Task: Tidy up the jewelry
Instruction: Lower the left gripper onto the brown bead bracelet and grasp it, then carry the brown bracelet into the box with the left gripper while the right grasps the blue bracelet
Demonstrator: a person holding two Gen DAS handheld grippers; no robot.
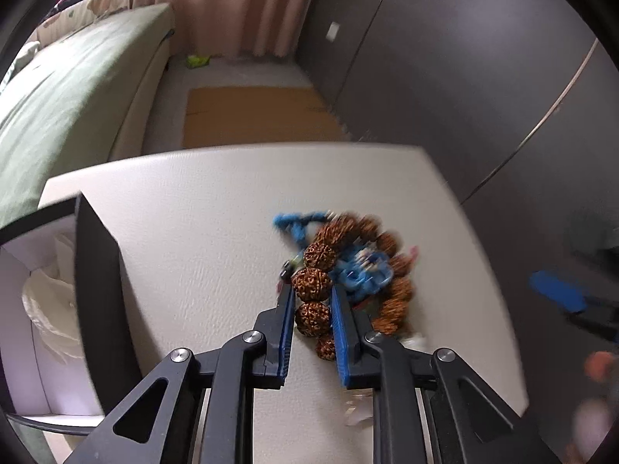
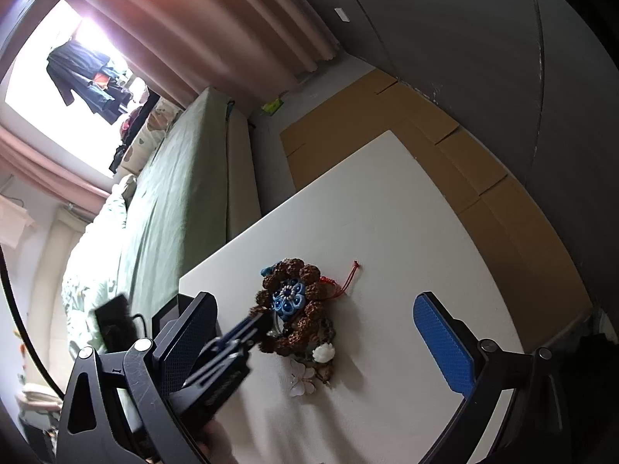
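A bracelet of large brown knobbly beads (image 1: 390, 305) lies in a heap on the white table (image 1: 193, 212), with a blue flower ornament (image 1: 363, 270) inside its ring and a blue cord (image 1: 294, 224) at its far side. My left gripper (image 1: 311, 288) has its blue pads against both sides of two beads on the near left of the ring. In the right wrist view the same bracelet (image 2: 298, 332), blue flower (image 2: 288, 297), a red cord (image 2: 348, 274) and white flower pieces (image 2: 323, 352) show, with the left gripper (image 2: 267, 315) reaching in. My right gripper (image 2: 317, 336) hovers wide open, holding nothing.
A black-walled box with white lining (image 1: 96, 270) stands at the table's left edge. The right gripper's blue pad (image 1: 557, 294) shows off the right side. A green bed (image 2: 174, 193) runs along the left, cardboard (image 2: 387, 116) lies on the floor, and a dark wall (image 1: 464, 77) stands behind.
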